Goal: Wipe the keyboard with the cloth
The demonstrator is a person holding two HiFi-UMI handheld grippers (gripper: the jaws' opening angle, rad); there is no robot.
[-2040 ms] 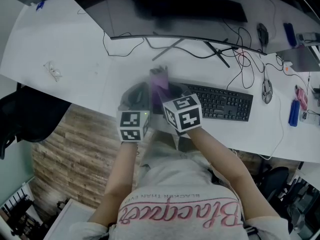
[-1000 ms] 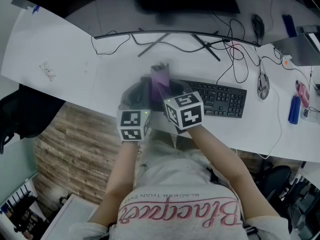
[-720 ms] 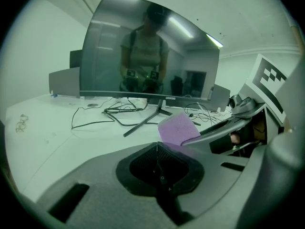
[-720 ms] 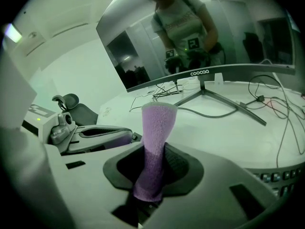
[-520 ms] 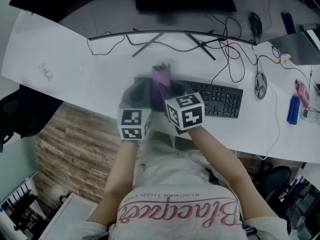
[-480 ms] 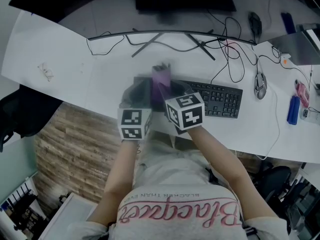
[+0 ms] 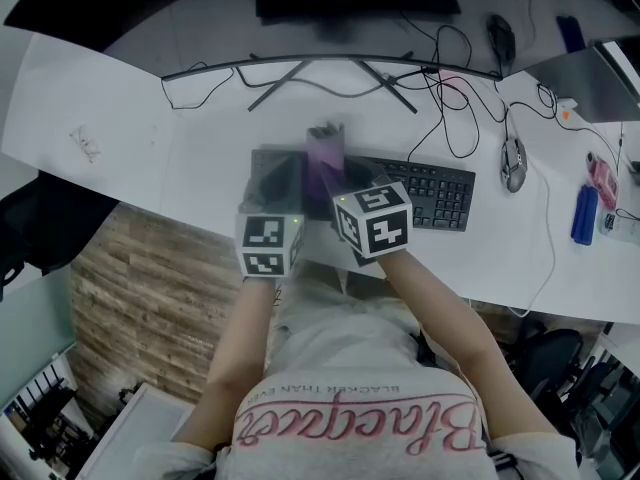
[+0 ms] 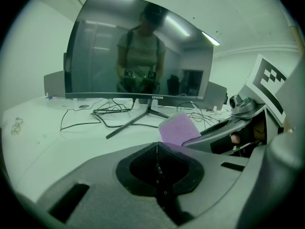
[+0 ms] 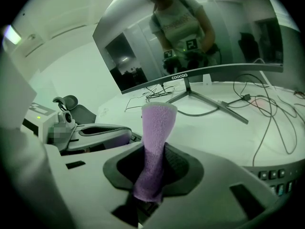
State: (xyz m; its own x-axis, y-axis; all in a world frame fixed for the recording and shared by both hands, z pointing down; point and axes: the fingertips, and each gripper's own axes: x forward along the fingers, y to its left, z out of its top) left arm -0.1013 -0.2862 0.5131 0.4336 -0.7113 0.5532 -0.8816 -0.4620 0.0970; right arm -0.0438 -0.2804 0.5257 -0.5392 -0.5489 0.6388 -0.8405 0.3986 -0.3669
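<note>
In the left gripper view, the left gripper point(image 8: 157, 149) is clenched, its dark pads meeting in one seam with nothing between them. A corner of the purple cloth point(image 8: 178, 129) stands up just past it. The keyboard does not show here. In the right gripper view, the right gripper point(image 9: 155, 163) is clamped on the cloth, which rises upright from the pads; the cloth's lower end is lost in the gap. Only a few keys of the keyboard point(image 9: 279, 187) peek in, cut off at the lower right. In the head view both grippers cover the keyboard's left end, the blurred cloth sits over that end, and I cannot tell whether it touches the keys. A mouse point(image 7: 513, 155) lies right of the keyboard, well apart.
</note>
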